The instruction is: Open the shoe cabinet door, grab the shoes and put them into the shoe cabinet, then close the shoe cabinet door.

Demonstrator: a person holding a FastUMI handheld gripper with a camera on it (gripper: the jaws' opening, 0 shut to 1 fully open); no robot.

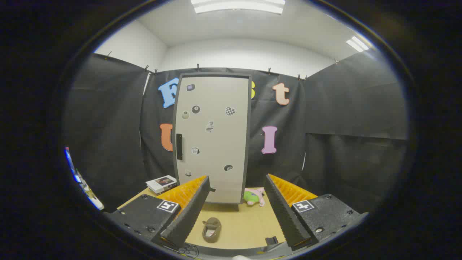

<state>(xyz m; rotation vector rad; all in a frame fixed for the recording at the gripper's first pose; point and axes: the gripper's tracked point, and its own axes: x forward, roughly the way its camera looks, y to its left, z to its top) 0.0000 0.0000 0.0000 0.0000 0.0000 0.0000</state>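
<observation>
Gripper spread wide, holding nothing; brown shoe on the wooden table between the fingers; beyond, shoe cabinet upright, door shut, dotted with stickers; plush toy by its right foot, book to its left

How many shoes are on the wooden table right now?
1. A small brown shoe lies on the light wooden table, between the open fingers of the hand-held gripper, before the closed grey cabinet. Others may be hidden.
</observation>
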